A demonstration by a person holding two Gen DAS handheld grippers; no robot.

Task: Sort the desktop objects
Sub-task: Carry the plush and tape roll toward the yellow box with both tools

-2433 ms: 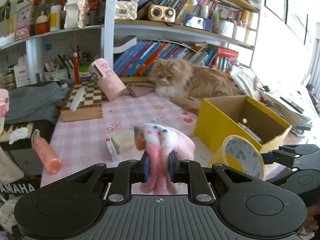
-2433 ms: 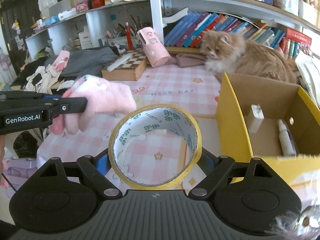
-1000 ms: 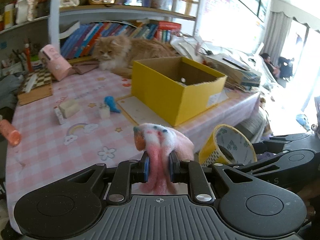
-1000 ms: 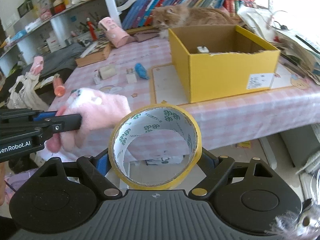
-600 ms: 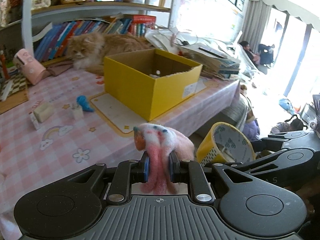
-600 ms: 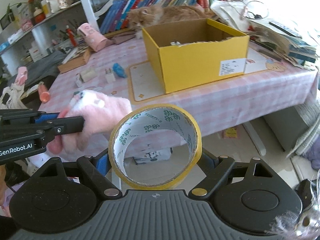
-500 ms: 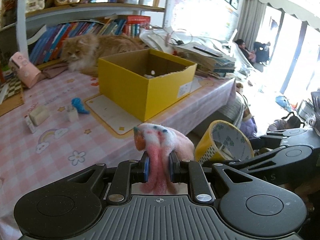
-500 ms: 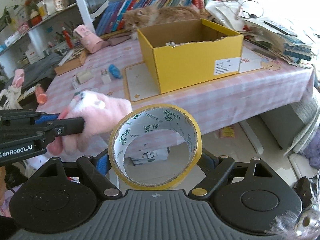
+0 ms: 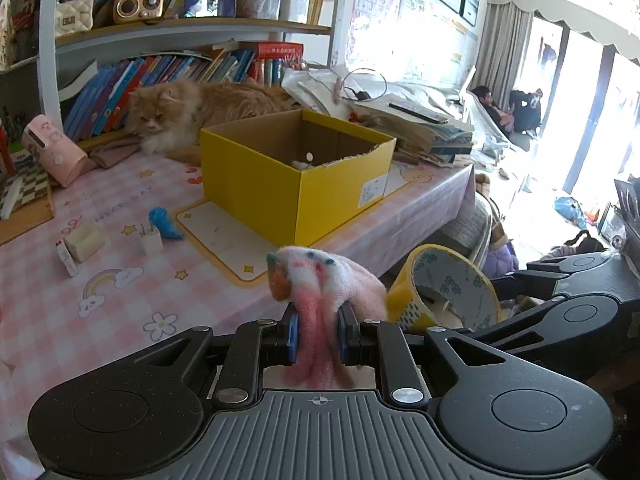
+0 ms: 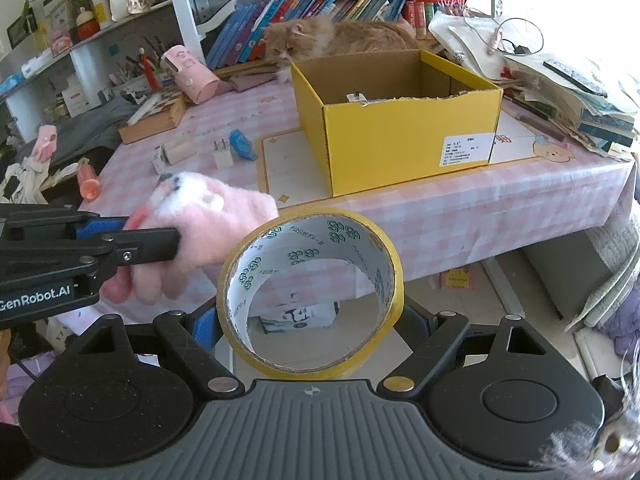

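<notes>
Fuzzy pink-and-white knitted glove (image 9: 320, 280): soft, napped cloth, matt. Yellow roll of adhesive tape (image 10: 310, 294): glossy smooth outer film, matt printed paper core inside. Black left gripper (image 9: 318, 338) and black right gripper (image 10: 310, 320): matt moulded plastic, finely speckled on the round housings, ribbed on the grey centre panel, with bright metal screw heads; blue pads (image 9: 290, 334) look rubbery. Yellow cardboard box (image 10: 396, 128): smooth, faintly satin outside, raw brown board inside, torn rough along one rim. Pink checked tablecloth (image 9: 120, 280): smooth, slightly sheeny, like coated vinyl. Chequered board (image 10: 154, 114): matt wood.
</notes>
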